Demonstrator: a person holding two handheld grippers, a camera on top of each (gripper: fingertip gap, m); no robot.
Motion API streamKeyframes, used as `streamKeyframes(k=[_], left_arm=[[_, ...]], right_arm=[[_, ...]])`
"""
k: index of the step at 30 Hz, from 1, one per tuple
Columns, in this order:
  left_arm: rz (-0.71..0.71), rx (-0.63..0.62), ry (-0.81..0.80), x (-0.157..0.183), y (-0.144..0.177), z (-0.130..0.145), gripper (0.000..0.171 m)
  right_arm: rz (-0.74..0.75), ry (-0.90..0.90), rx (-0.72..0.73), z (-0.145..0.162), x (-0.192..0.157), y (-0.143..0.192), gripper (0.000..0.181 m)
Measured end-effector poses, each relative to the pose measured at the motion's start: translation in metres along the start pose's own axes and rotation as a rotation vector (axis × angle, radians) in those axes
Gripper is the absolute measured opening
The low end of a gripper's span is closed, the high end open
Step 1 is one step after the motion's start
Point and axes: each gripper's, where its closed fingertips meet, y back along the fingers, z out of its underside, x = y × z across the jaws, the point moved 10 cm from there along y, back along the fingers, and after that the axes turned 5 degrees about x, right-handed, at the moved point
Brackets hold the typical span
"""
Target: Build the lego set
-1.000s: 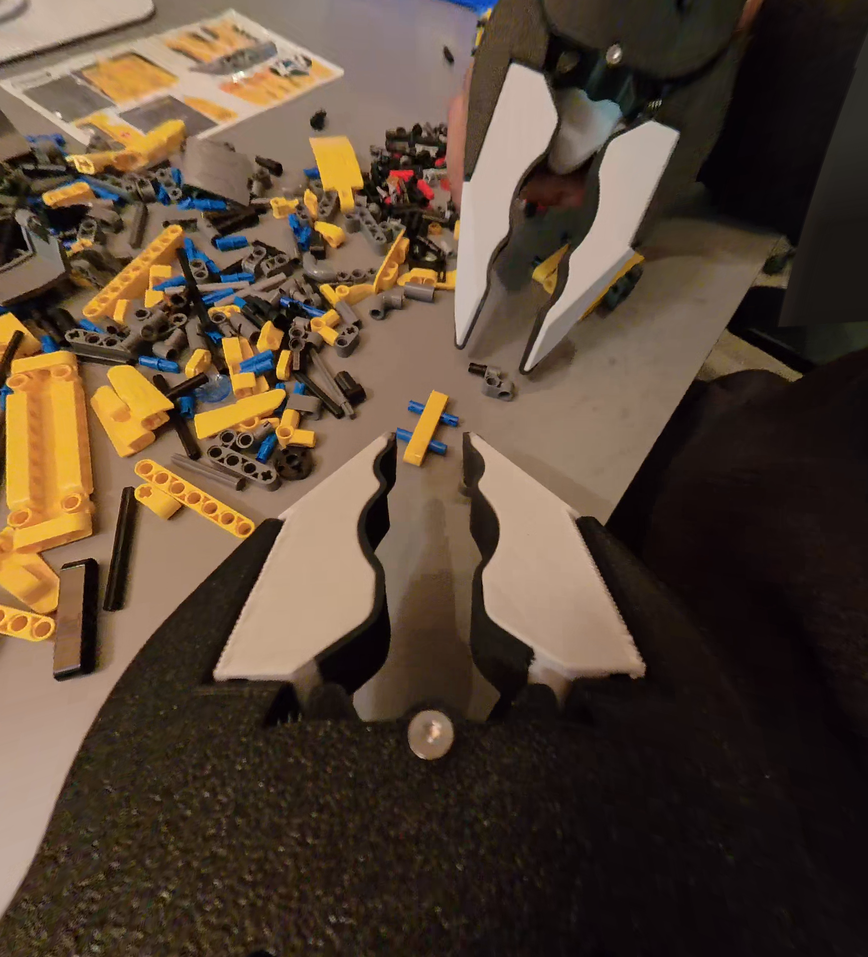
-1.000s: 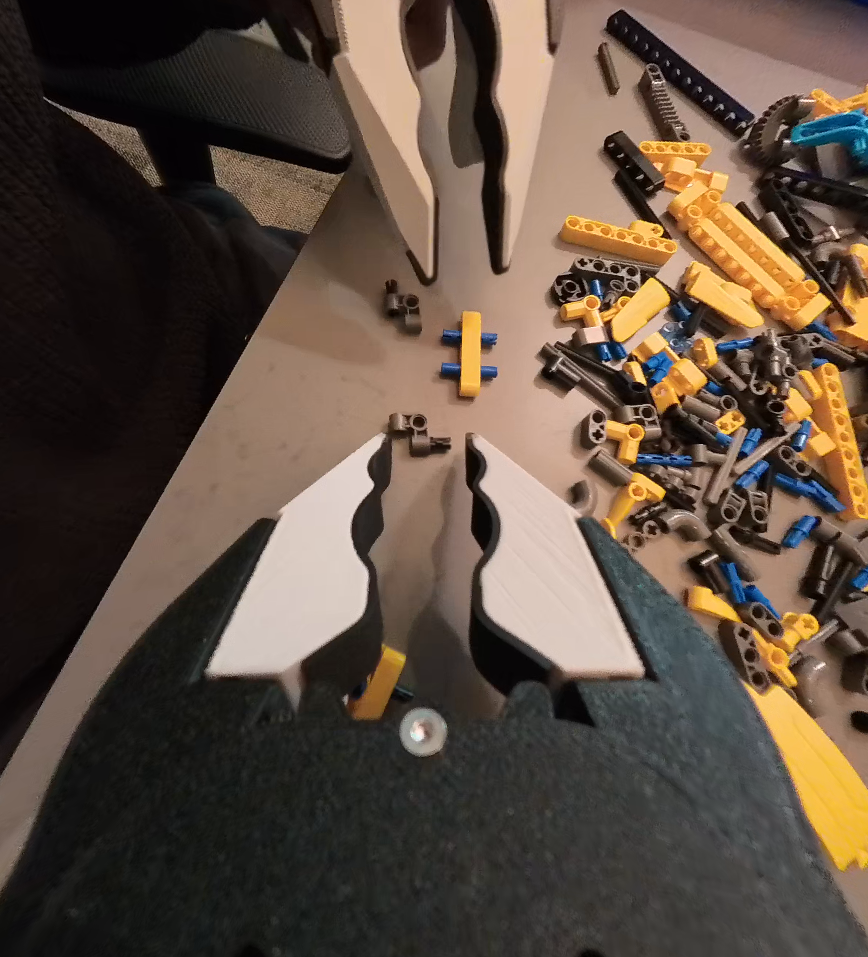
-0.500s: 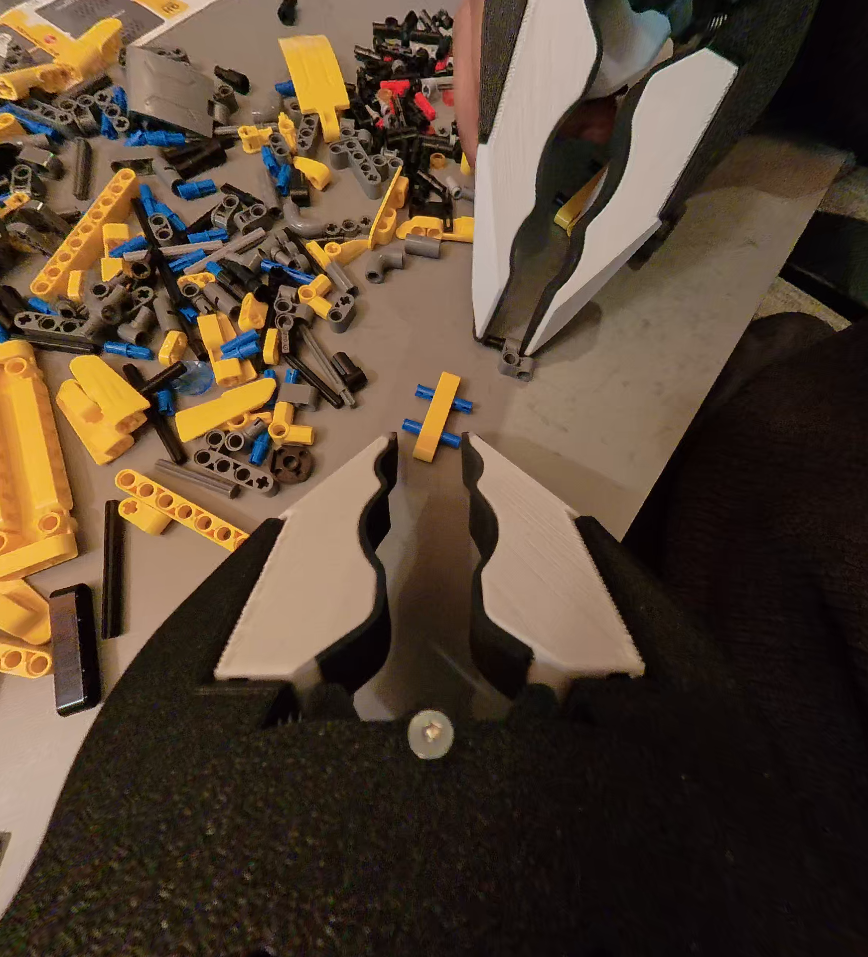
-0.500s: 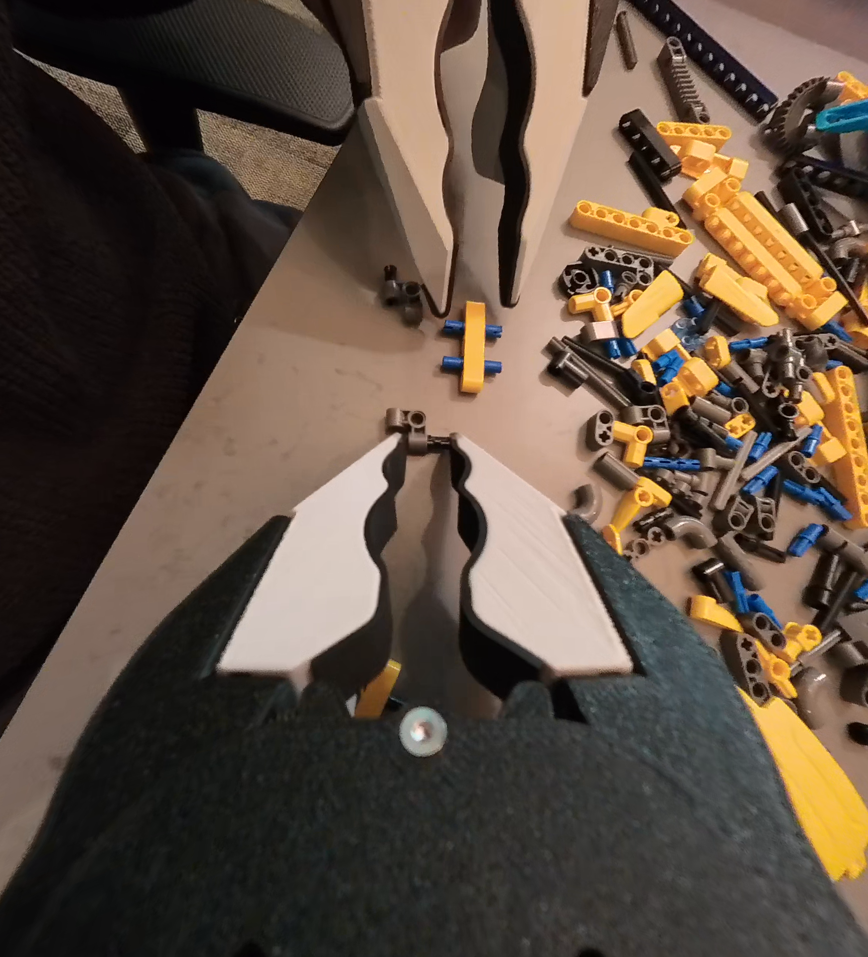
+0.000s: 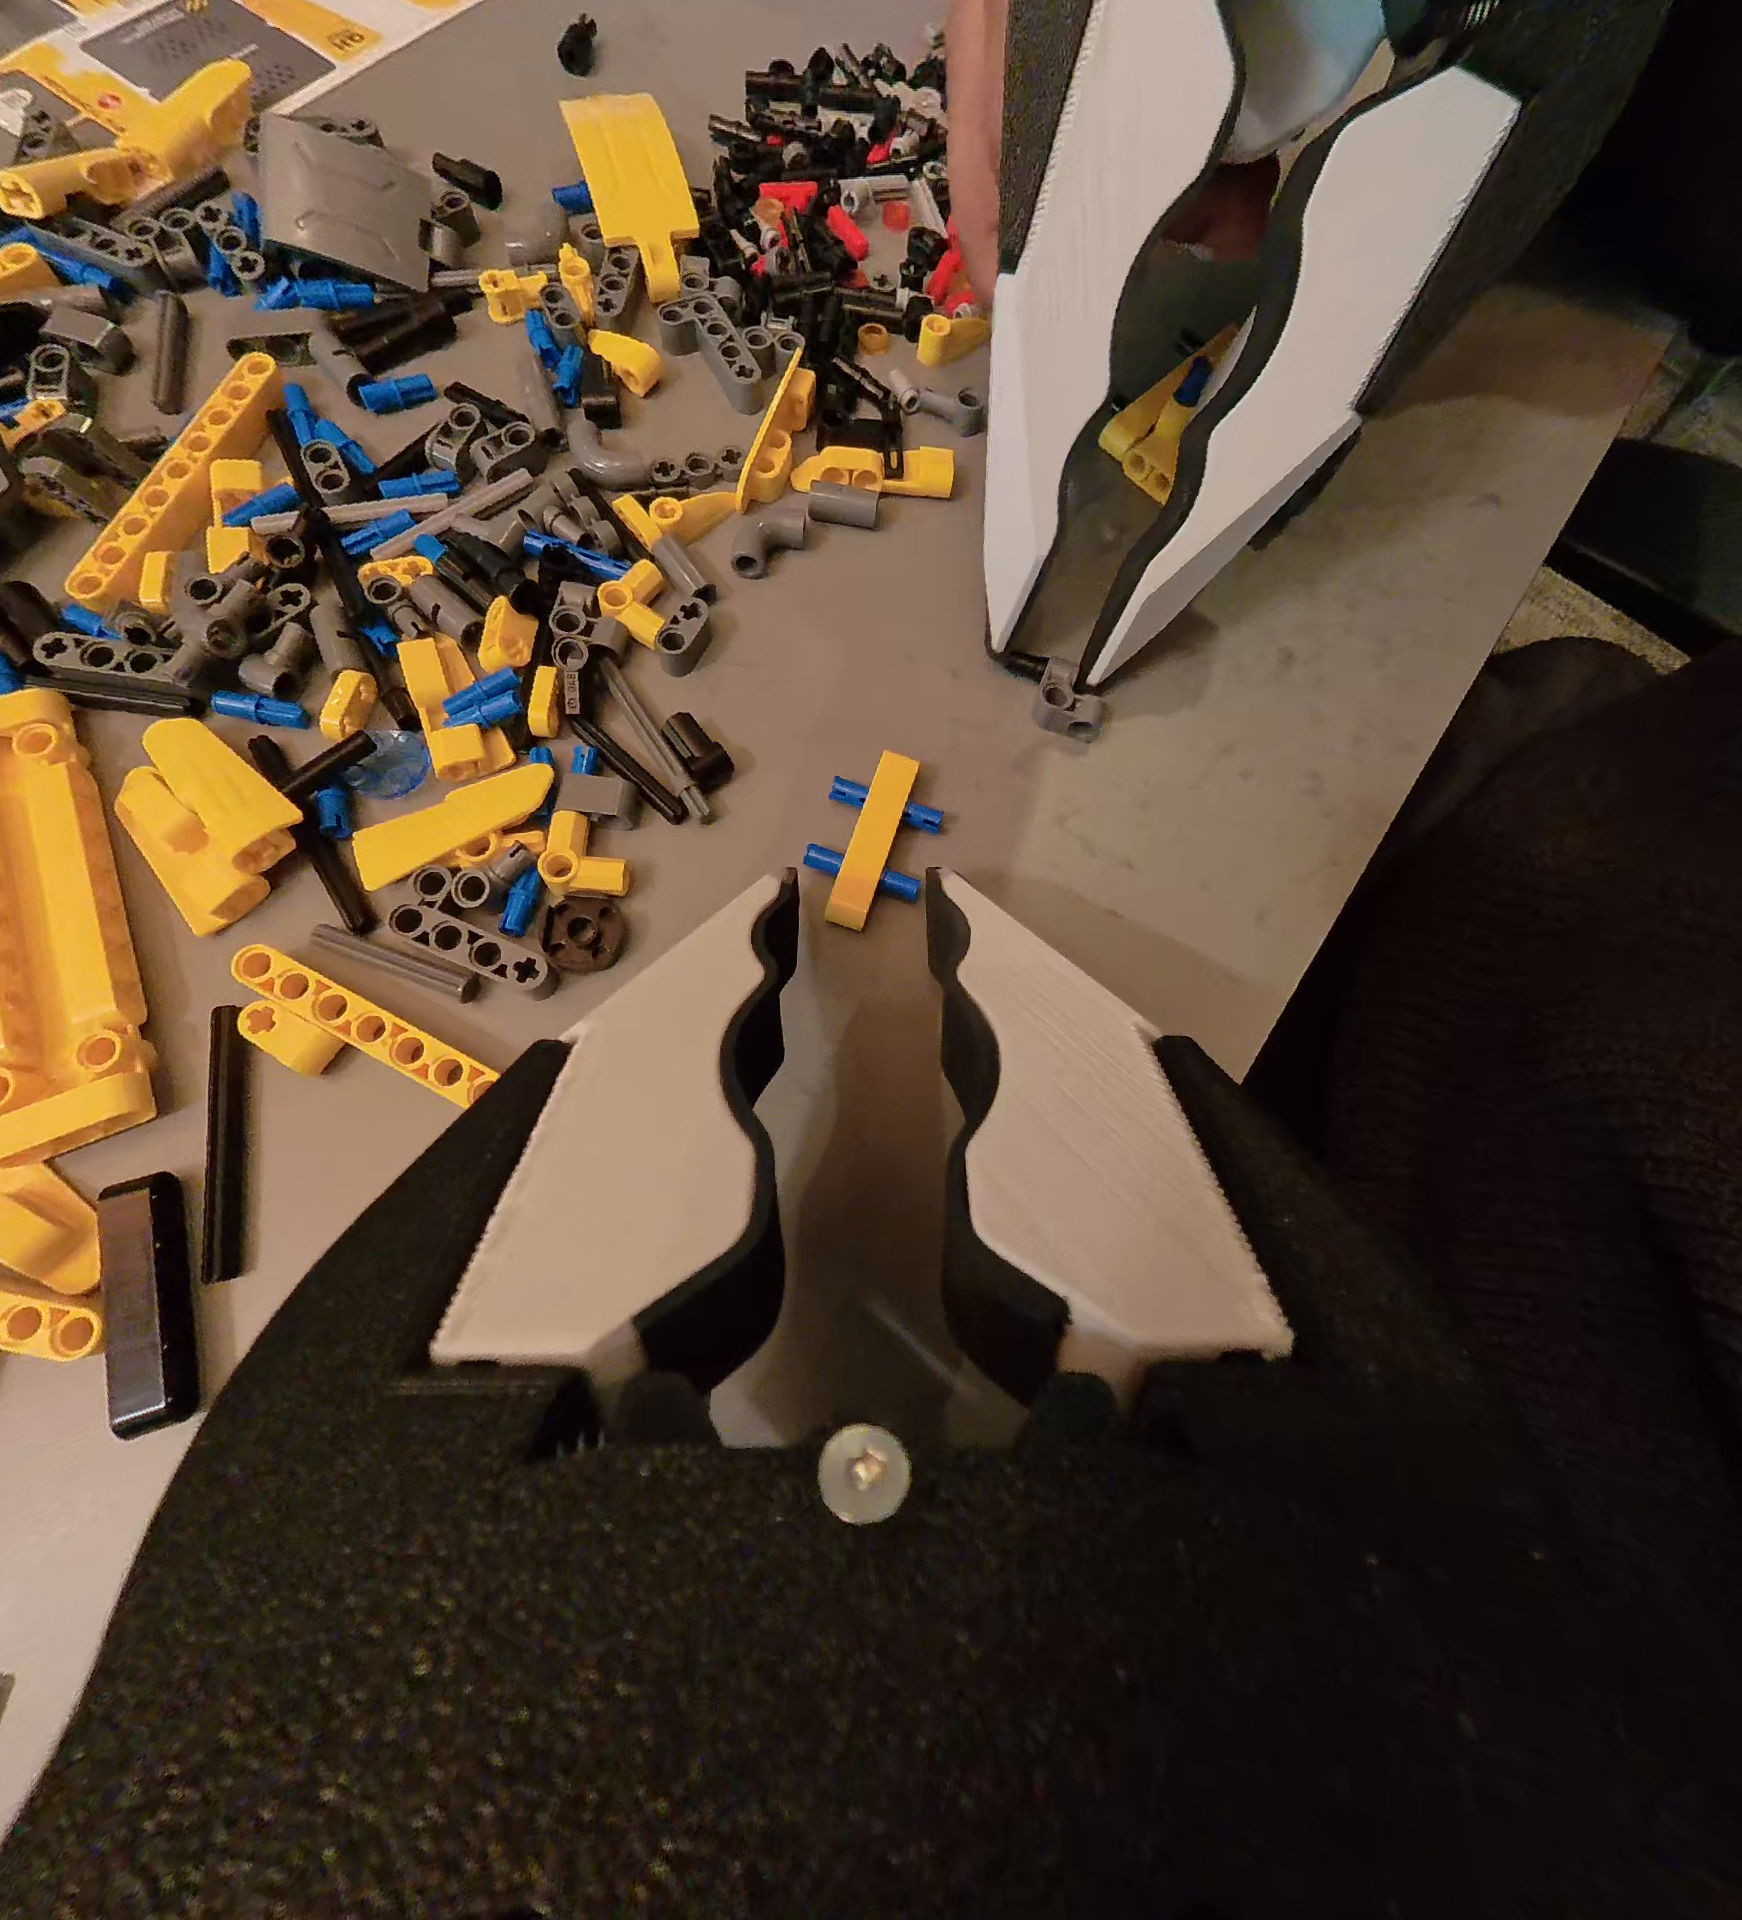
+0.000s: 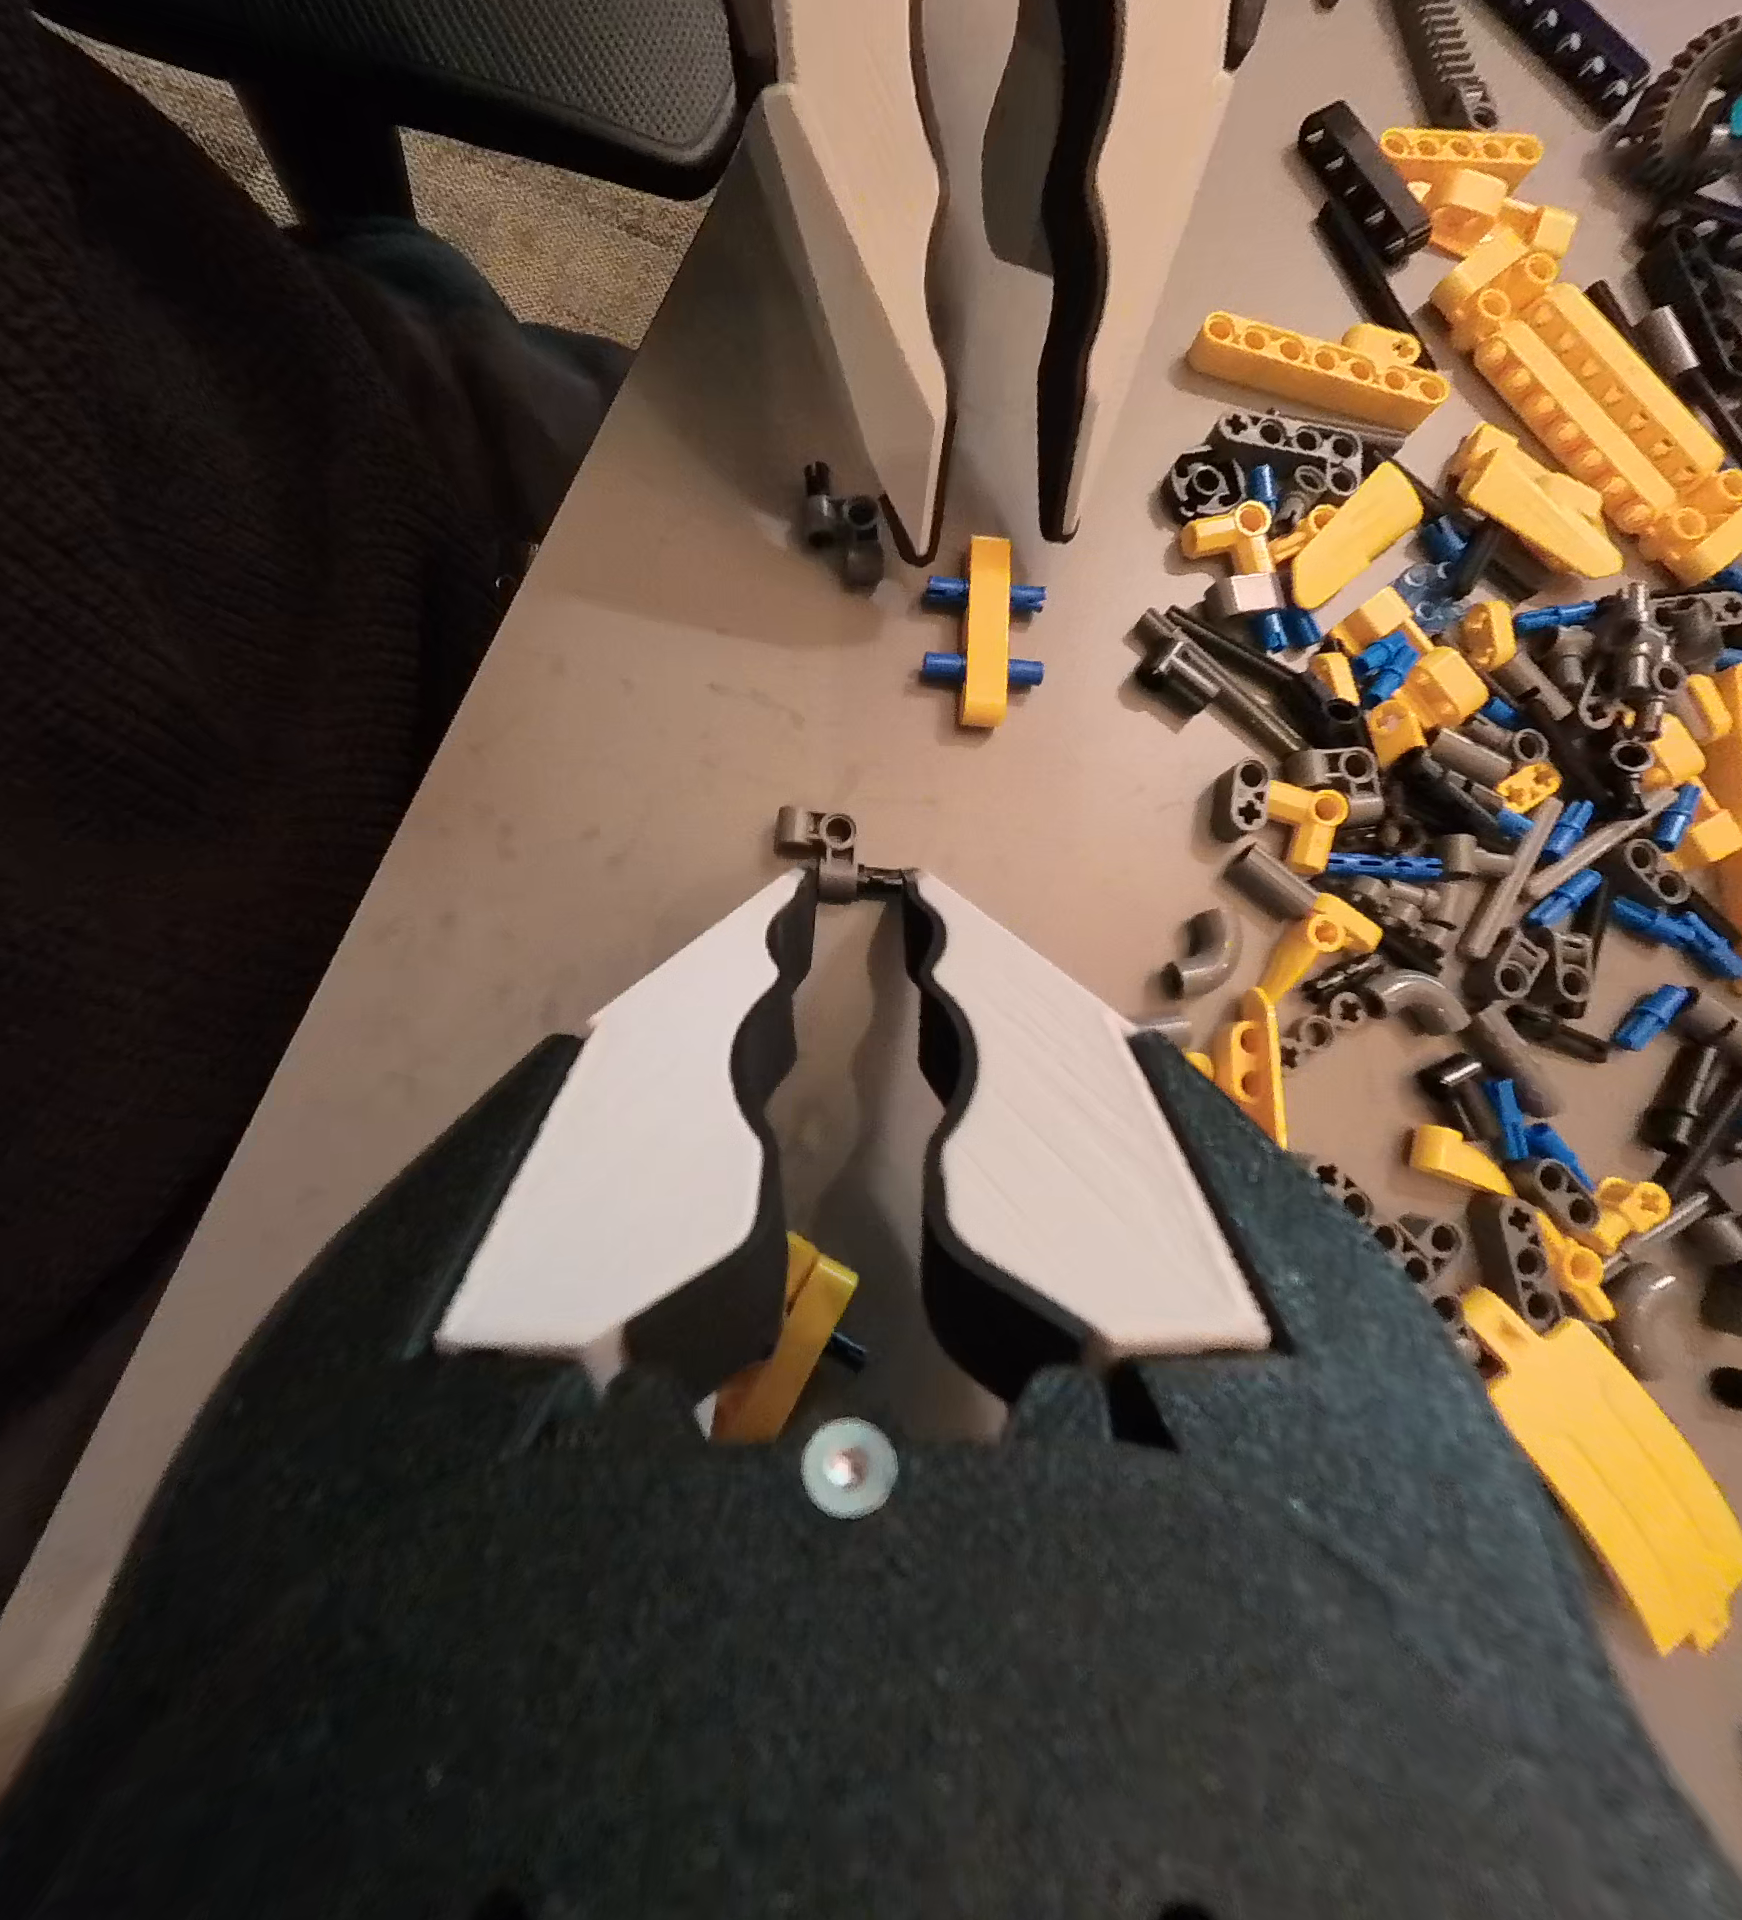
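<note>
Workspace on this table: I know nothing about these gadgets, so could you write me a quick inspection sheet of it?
Surface: grey table, bare near its edge.
Things at the grippers: grey connector with a black pin; yellow beam with two blue pins through it; a second dark connector beside the left gripper's finger.
Clutter: loose pile of parts in yellow, blue, grey, black and red; printed sheet at the far edge.
Grippers: right gripper pinches the grey connector on the table; left gripper is open, with the beam's near end between its tips.
Cables: nothing seen.
Surroundings: black chair, carpet, a person's dark knit clothing.
</note>
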Motion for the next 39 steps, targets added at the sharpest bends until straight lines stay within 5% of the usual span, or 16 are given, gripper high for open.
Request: streamKeyframes(k=[39], left_arm=[[0.014, 0.088, 0.038, -0.002, 0.01, 0.001, 0.024]], right_arm=[[0.013, 0.009, 0.001, 0.0, -0.001, 0.003, 0.017]])
